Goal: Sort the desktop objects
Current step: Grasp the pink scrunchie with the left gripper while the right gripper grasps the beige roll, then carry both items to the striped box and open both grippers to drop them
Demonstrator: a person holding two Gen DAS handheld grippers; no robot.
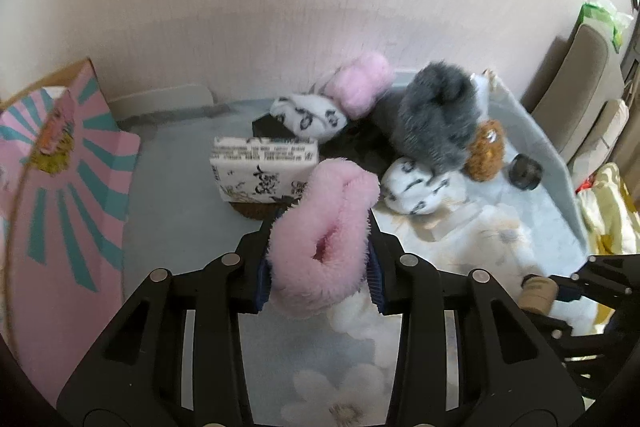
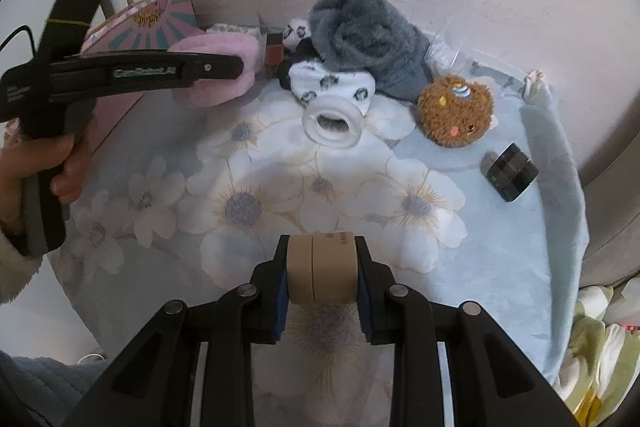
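My left gripper (image 1: 318, 267) is shut on a fluffy pink sock (image 1: 320, 227) and holds it above the flowered cloth; the sock also shows in the right wrist view (image 2: 218, 67), beside the pink striped box (image 2: 160, 23). My right gripper (image 2: 322, 283) is shut on a beige tape roll (image 2: 320, 267), low over the cloth; it shows at the right edge of the left wrist view (image 1: 538, 291). Further back lie a grey fluffy sock (image 2: 368, 39), white patterned socks (image 2: 332, 85), a white tape ring (image 2: 332, 123), a brown plush ball (image 2: 456, 111) and a black roll (image 2: 508, 171).
The pink striped box (image 1: 60, 187) stands at the left. A white printed box (image 1: 264, 167) sits on a brown basket behind the held sock. Another pink sock (image 1: 360, 83) and a white patterned sock (image 1: 308, 117) lie by the wall. The cloth's right edge (image 2: 560, 187) folds up.
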